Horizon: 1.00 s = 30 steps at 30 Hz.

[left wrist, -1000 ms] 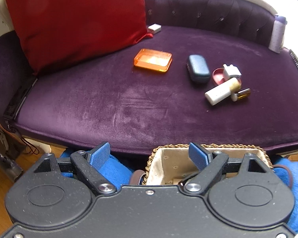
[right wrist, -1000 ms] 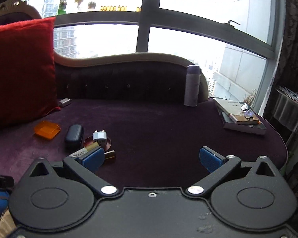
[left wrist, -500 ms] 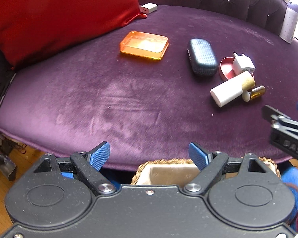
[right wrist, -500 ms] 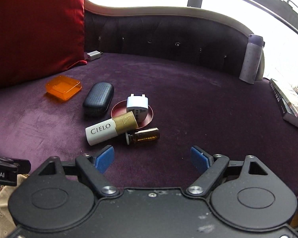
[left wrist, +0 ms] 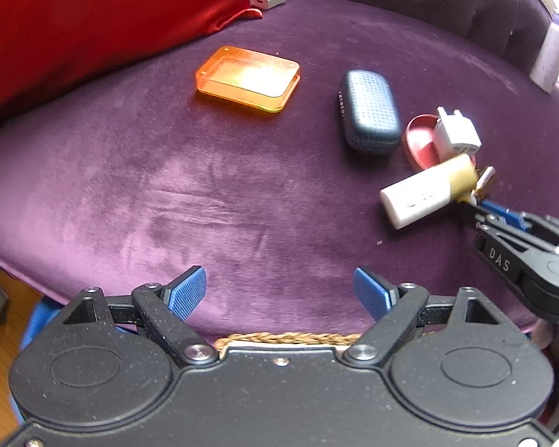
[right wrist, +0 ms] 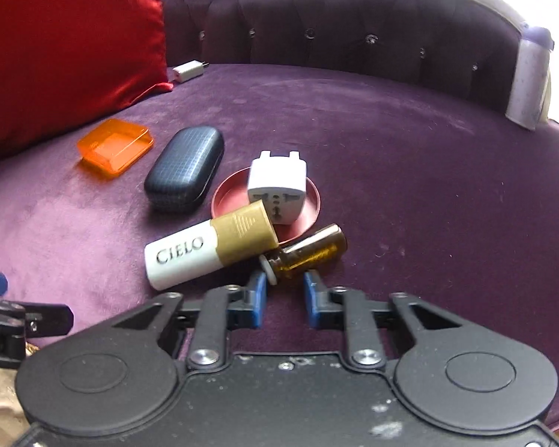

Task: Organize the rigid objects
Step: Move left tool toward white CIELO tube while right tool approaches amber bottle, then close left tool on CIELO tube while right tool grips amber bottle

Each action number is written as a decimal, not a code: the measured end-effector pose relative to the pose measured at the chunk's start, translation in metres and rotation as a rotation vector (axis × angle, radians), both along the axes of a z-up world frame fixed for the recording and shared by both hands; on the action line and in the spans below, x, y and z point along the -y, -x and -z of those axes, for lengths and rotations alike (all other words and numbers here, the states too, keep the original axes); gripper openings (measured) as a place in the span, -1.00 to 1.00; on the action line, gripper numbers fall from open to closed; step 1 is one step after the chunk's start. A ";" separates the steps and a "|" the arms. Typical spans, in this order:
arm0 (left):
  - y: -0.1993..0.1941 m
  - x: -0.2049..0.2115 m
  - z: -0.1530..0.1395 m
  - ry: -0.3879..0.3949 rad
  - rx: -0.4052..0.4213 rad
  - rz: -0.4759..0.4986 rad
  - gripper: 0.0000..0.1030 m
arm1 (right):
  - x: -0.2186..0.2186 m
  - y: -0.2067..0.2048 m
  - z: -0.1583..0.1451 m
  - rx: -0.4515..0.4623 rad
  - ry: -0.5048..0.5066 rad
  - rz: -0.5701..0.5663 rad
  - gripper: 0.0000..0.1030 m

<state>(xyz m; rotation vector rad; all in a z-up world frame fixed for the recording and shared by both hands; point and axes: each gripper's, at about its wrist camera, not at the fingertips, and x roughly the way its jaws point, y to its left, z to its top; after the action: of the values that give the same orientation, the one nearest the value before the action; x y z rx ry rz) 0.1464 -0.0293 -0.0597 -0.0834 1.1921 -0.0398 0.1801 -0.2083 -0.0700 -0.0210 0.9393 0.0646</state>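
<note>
On the purple sofa seat lie an orange box (right wrist: 114, 151), a dark blue case (right wrist: 184, 168), a red dish (right wrist: 309, 201) with a white plug adapter (right wrist: 277, 186) on it, a white and gold CIELO tube (right wrist: 210, 249) and a small amber bottle (right wrist: 309, 251). My right gripper (right wrist: 285, 288) is narrowed, its blue pads (right wrist: 257, 290) just in front of the amber bottle's white cap end, not gripping it. My left gripper (left wrist: 279, 288) is open and empty over the seat's front edge. The left wrist view shows the orange box (left wrist: 248, 78), the case (left wrist: 369, 111) and the tube (left wrist: 425, 195).
A red cushion (right wrist: 67, 37) leans at the back left with a small white charger (right wrist: 189, 70) beside it. A pale bottle (right wrist: 529, 82) stands at the back right. A woven basket rim (left wrist: 290, 337) sits just below the left gripper.
Both grippers moved forward over the seat. The right gripper closed from wide open to a narrow gap and came up to the amber bottle. The basket slid out of the left view.
</note>
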 end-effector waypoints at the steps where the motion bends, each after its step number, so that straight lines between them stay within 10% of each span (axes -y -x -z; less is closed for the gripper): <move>1: -0.003 0.003 -0.001 0.016 -0.006 -0.002 0.60 | 0.004 -0.001 0.001 -0.005 -0.007 0.024 -0.62; 9: -0.025 0.049 -0.009 0.098 0.005 0.017 0.64 | 0.039 0.003 0.002 -0.011 -0.067 0.180 -0.59; 12: -0.030 0.064 -0.009 0.084 0.017 0.014 0.67 | 0.054 0.009 0.000 0.009 -0.097 0.261 -0.16; 30: -0.049 0.100 0.018 0.017 -0.013 -0.047 0.81 | 0.100 0.024 -0.002 0.046 -0.159 0.434 -0.13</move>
<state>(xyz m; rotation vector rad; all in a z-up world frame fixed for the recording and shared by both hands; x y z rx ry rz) 0.1957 -0.1298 -0.0776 -0.1271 1.2028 -0.0084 0.1563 -0.3081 -0.0675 0.3262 0.8733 -0.2616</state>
